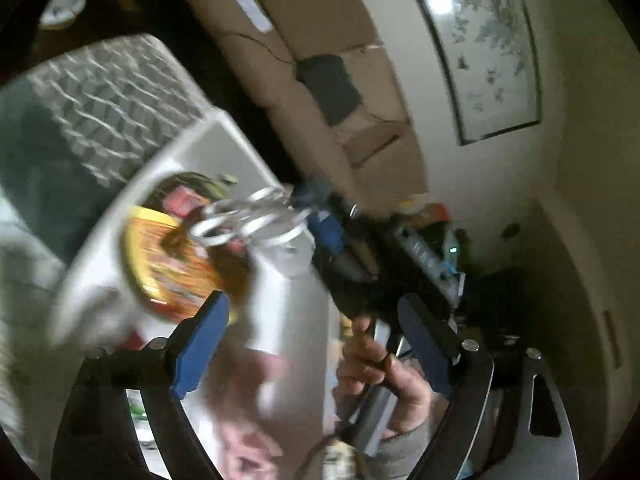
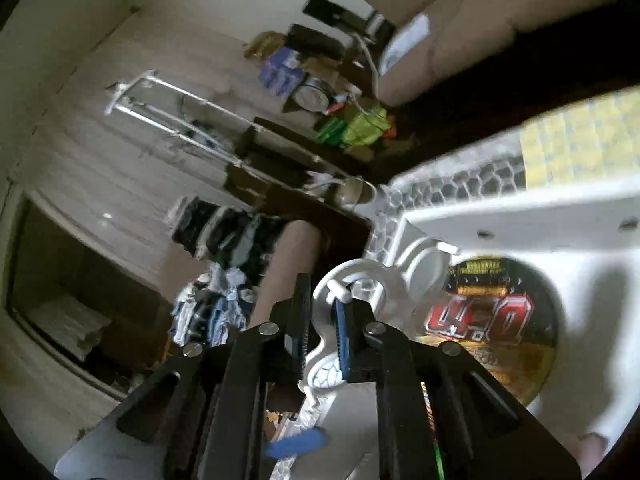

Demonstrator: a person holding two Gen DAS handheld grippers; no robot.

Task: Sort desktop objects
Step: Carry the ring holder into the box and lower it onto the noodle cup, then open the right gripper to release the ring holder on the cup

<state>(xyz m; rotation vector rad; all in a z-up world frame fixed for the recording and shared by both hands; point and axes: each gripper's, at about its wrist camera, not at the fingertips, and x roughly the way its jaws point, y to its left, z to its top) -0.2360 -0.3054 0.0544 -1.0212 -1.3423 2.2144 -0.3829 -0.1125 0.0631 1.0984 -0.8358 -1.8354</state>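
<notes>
My right gripper [image 2: 322, 298] hangs over the edge of a white bin [image 2: 520, 208]. Its jaws stand a little apart, and a white plastic piece with ring-shaped loops [image 2: 360, 274] lies between the blue pads; no firm pinch shows. A round instant-noodle cup [image 2: 492, 320] lies inside the bin. In the blurred left wrist view the white ringed piece [image 1: 248, 222] hovers above the noodle cup [image 1: 168, 264] and the bin [image 1: 236, 152]. My left gripper [image 1: 314, 298] is open wide and holds nothing. A person's hand [image 1: 376, 360] grips the other tool's handle.
A honeycomb-patterned white basket [image 1: 112, 92] stands beside the bin, also seen from the right wrist as a honeycomb basket [image 2: 452, 188]. Cardboard boxes [image 1: 332, 40] and a framed picture [image 1: 480, 48] line the far wall. A drying rack [image 2: 160, 100] and piled clutter [image 2: 224, 240] fill the floor.
</notes>
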